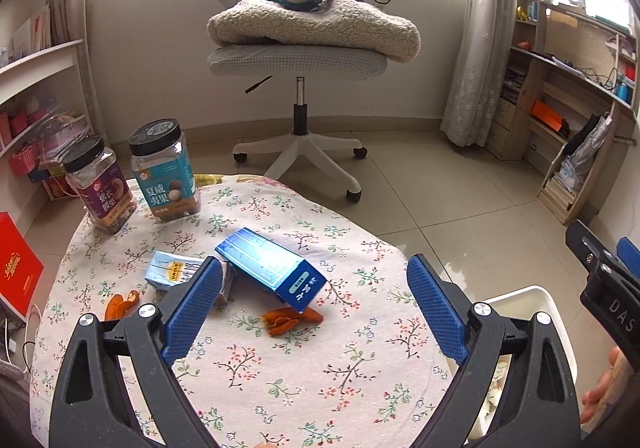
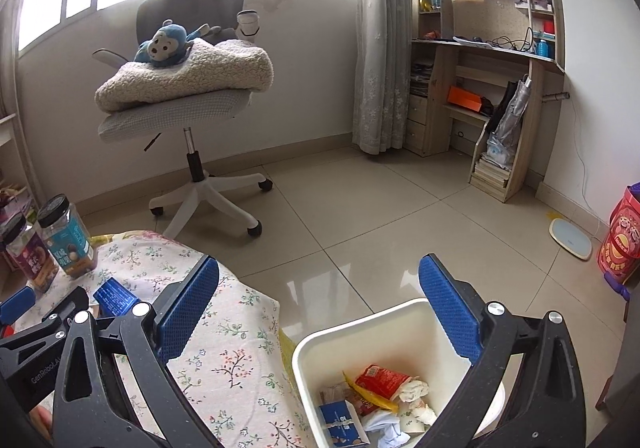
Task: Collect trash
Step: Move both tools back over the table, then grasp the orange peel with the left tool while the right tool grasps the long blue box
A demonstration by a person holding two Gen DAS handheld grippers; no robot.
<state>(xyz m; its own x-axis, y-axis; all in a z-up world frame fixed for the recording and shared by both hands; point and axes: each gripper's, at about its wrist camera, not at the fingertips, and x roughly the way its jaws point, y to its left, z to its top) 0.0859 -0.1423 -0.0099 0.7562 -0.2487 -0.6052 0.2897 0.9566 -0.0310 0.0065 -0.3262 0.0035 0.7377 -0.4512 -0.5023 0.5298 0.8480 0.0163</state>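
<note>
On the floral tablecloth [image 1: 280, 368] lies a blue box [image 1: 272, 268], tilted over a small pale blue carton [image 1: 172, 268]. Orange peel [image 1: 290, 320] sits just in front of the box, and more peel [image 1: 120, 304] lies to its left. My left gripper [image 1: 315, 263] hangs open above the table, with nothing between its fingers. My right gripper [image 2: 319, 262] is open and empty above the white bin [image 2: 360, 322]. The bin stands on the floor beside the table and holds a red wrapper [image 2: 380, 380], crumpled tissue and a blue carton [image 2: 340, 420]. The right gripper [image 1: 600, 268] also shows at the left wrist view's right edge.
Two black-lidded snack jars [image 1: 166, 171] [image 1: 100, 187] stand at the table's far left. Beyond the table is an office chair [image 1: 300, 55] with a blanket and a plush monkey. Shelves line the left wall, a wooden desk [image 2: 500, 87] the right. A red box [image 1: 18, 272] lies left of the table.
</note>
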